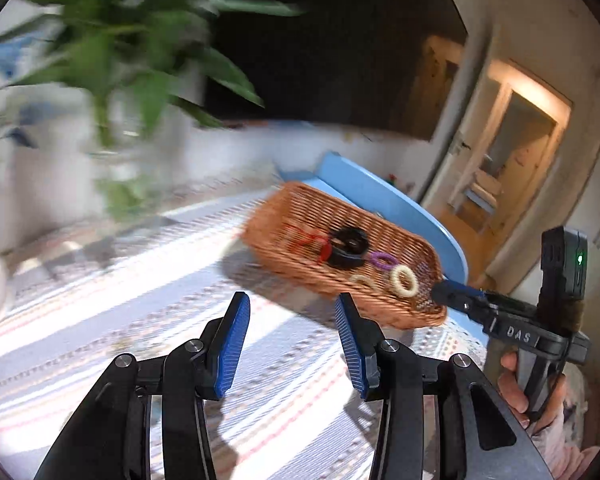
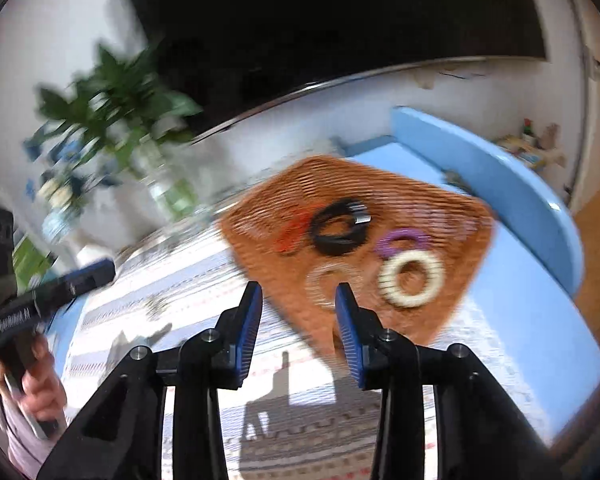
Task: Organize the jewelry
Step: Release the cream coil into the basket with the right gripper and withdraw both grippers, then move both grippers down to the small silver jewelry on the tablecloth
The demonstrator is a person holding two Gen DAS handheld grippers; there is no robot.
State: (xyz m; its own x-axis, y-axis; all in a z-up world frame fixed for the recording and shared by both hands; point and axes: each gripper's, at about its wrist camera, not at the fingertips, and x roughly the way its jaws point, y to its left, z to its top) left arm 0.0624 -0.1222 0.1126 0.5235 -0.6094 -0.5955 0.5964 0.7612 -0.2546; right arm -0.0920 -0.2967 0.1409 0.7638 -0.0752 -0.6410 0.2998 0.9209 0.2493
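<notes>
A shallow brown wicker basket [image 1: 300, 204] [image 2: 452, 216] sits on a striped cloth. In it lie a black bracelet [image 1: 350, 246] [image 2: 338, 228], a red string piece [image 1: 312, 240] [image 2: 294, 232], a purple ring [image 1: 382, 260] [image 2: 404, 238], a cream ring [image 1: 405, 280] [image 2: 412, 278] and a pale translucent ring [image 1: 362, 280] [image 2: 328, 282]. My left gripper [image 1: 292, 312] is open and empty, short of the basket's near side. My right gripper [image 2: 298, 300] is open and empty above the basket's near corner; it also shows in the left wrist view [image 1: 444, 292] at the basket's right end.
A leafy plant in a glass vase [image 1: 116, 128] [image 2: 156, 168] stands at the back left. A blue table edge and blue chair back [image 1: 384, 196] [image 2: 480, 168] lie behind the basket. A doorway [image 1: 512, 160] opens at the right. Both views are motion-blurred.
</notes>
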